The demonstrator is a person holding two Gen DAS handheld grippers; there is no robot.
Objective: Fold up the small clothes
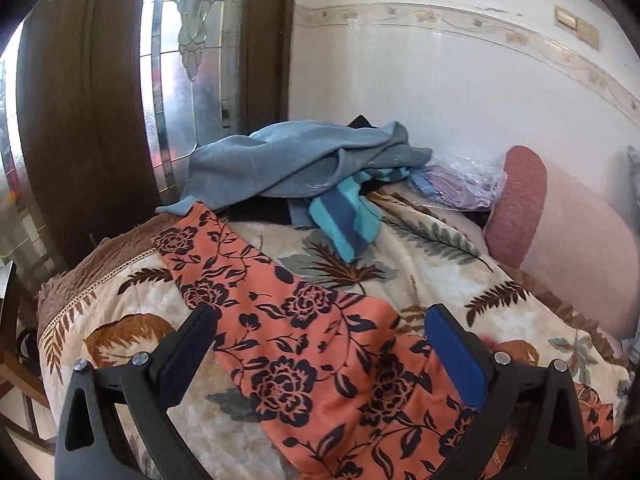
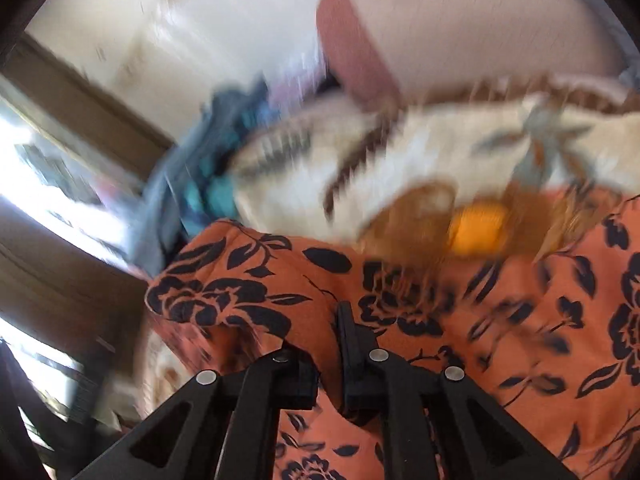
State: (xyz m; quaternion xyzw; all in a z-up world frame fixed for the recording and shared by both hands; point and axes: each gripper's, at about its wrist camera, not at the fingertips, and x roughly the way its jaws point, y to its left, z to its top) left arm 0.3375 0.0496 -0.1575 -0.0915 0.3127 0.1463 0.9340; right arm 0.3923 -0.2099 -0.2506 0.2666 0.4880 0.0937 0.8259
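The right gripper's fingers (image 2: 344,332) are pinched onto a raised fold of the orange black-flowered cloth garment (image 1: 320,360); the left gripper (image 1: 320,320) hovers spread above it, holding nothing. The fold looks underway. Next, lay the lifted edge across the leaf-patterned bed quilt (image 1: 440,264), clear of the blue-grey clothes heap (image 1: 300,160).

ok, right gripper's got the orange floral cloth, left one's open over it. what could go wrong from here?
1. The right gripper pinches only a small bunch of the floral cloth; a fast pull, and that view is motion-blurred, could slip it free.
2. The left gripper hangs open, so the cloth's other end is unheld and may drag crooked across the blanket.
3. The clothes pile overlaps the cloth's far end and could get dragged along.
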